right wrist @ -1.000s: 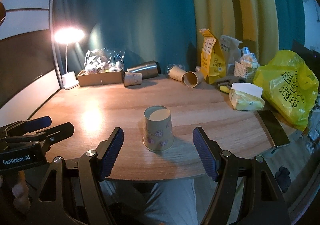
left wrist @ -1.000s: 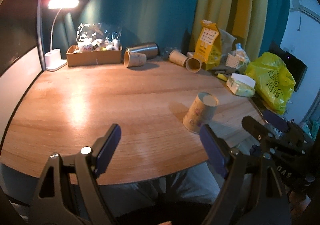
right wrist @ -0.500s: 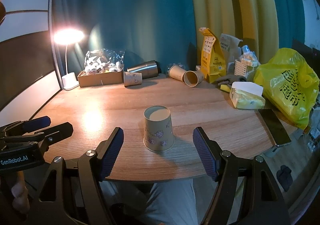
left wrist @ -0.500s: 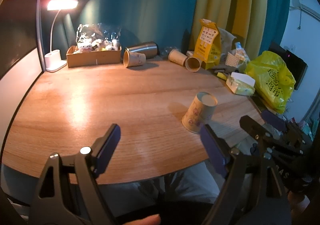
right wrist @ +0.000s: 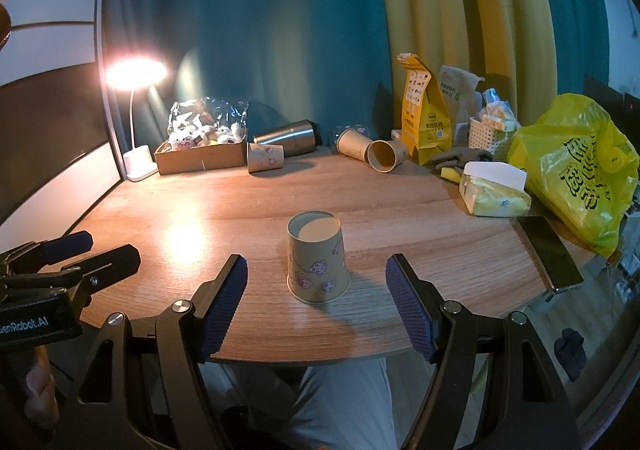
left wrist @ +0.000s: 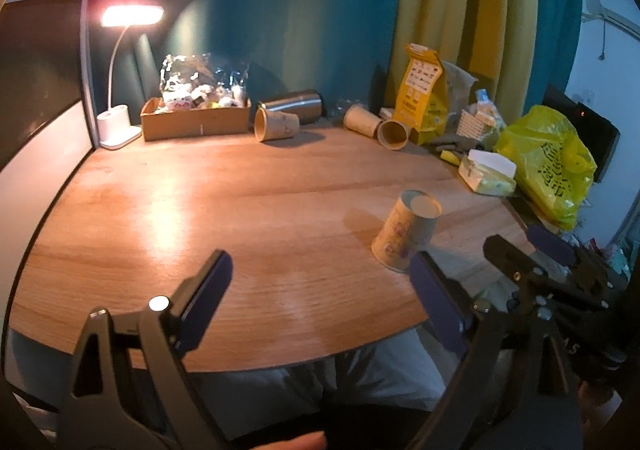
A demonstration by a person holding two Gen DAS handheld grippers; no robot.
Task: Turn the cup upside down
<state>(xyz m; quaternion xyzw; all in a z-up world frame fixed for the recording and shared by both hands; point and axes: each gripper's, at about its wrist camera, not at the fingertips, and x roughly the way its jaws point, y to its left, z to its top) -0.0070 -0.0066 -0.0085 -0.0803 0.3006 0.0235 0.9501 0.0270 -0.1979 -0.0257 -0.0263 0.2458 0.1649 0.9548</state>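
One tapered paper cup (right wrist: 318,258), inverted on woodgrain table (right wrist: 224,210), twelve o'clock of right gripper (right wrist: 316,304); both grippers' ribbed pads spread, left gripper (left wrist: 320,302) empty.

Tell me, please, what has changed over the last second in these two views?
Almost nothing. The cup stands upside down on the table, untouched. The right gripper stays open with the cup between its fingers, not gripping. The left gripper stays open over the table's near edge. Nothing was grasped or released.
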